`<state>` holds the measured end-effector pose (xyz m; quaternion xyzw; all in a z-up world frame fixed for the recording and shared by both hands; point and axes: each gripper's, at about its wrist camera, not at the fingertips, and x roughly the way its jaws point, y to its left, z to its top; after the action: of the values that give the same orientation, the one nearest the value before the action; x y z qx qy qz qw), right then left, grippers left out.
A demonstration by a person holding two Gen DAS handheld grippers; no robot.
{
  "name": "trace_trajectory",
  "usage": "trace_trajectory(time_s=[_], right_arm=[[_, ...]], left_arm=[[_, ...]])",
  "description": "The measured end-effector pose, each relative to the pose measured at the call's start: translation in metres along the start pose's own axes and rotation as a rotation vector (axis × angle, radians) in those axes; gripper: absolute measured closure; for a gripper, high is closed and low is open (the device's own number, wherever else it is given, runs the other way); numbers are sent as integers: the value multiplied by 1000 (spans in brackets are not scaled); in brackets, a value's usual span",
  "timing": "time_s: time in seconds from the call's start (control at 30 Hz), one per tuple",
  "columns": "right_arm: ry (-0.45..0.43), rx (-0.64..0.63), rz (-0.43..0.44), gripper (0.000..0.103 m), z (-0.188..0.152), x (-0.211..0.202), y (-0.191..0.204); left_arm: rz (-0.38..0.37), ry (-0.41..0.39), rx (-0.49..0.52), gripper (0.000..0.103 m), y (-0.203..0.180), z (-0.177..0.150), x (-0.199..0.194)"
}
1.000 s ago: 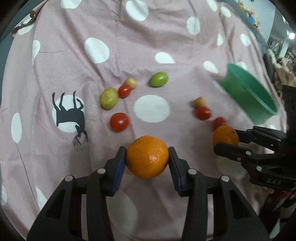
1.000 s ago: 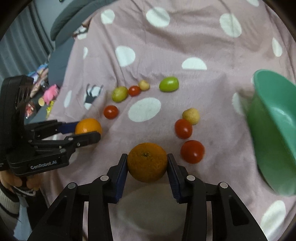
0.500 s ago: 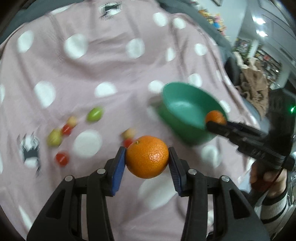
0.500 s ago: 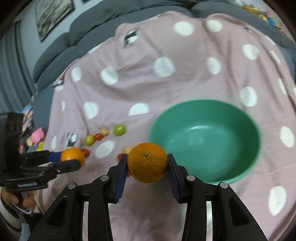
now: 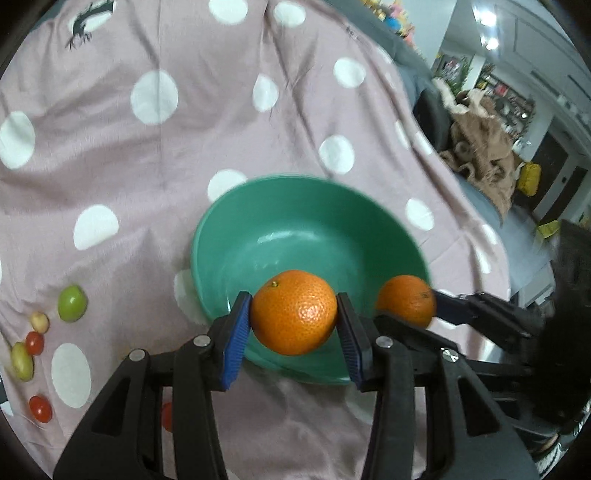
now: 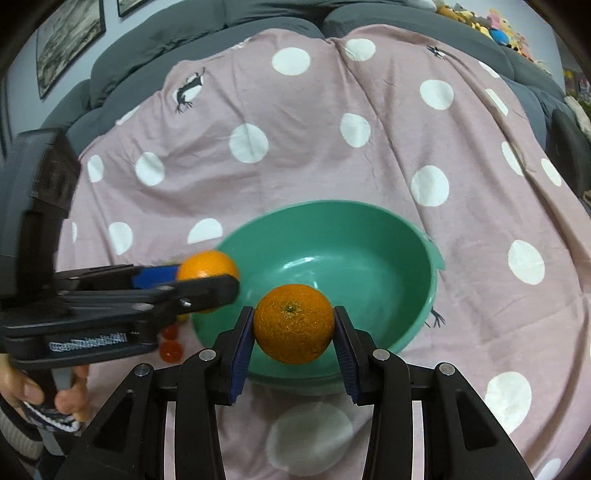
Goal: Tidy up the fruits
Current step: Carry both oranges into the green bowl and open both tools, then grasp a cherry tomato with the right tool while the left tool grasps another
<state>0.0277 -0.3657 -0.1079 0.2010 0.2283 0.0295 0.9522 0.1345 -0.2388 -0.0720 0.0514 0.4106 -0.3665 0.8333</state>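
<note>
My left gripper [image 5: 294,325] is shut on an orange [image 5: 293,312] and holds it over the near rim of the empty green bowl [image 5: 295,206]. My right gripper [image 6: 294,330] is shut on a second orange [image 6: 293,323], also over the near rim of the bowl [image 6: 369,218]. Each gripper shows in the other's view: the right one [image 5: 406,308] with its orange [image 5: 405,300] at the bowl's right rim, the left one [image 6: 207,282] with its orange [image 6: 207,264] at the bowl's left rim.
The bowl sits on a pink cloth with white dots [image 5: 155,96] spread over a grey sofa [image 6: 258,18]. Left of the bowl lie a green fruit [image 5: 72,303], a yellow-green fruit [image 5: 21,361] and small red tomatoes [image 5: 40,408]. Two tomatoes [image 6: 171,349] show under the left gripper.
Both grippers have carried their oranges from the fruit row to the bowl. They now hold them over its near rim, side by side.
</note>
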Motion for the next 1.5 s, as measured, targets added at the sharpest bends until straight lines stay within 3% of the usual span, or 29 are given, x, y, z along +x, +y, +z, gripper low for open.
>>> trace_trajectory(time_s=[0.13, 0.23, 0.4, 0.5, 0.8, 0.97, 1.23, 1.5], right_arm=[[23, -14, -23, 60, -4, 7, -1], [9, -11, -21, 57, -7, 5, -4], [-1, 7, -20, 55, -6, 0, -3], [-20, 28, 4, 55, -7, -11, -2], [-35, -22, 142, 54, -21, -35, 29], [33, -92, 200, 54, -32, -26, 65], [143, -193, 260, 54, -49, 1, 117], [203, -239, 226, 54, -48, 35, 133]], left_arm=[[9, 9, -1, 57, 2, -3, 2], [19, -20, 15, 38, 1, -3, -5], [28, -65, -3, 35, 7, -5, -25], [55, -90, -33, 23, 22, -23, -47], [213, 2, -243, 23, 92, -120, -99], [220, -2, -340, 23, 109, -156, -125], [180, -13, -370, 23, 111, -178, -138], [145, -5, -384, 23, 117, -175, -127]])
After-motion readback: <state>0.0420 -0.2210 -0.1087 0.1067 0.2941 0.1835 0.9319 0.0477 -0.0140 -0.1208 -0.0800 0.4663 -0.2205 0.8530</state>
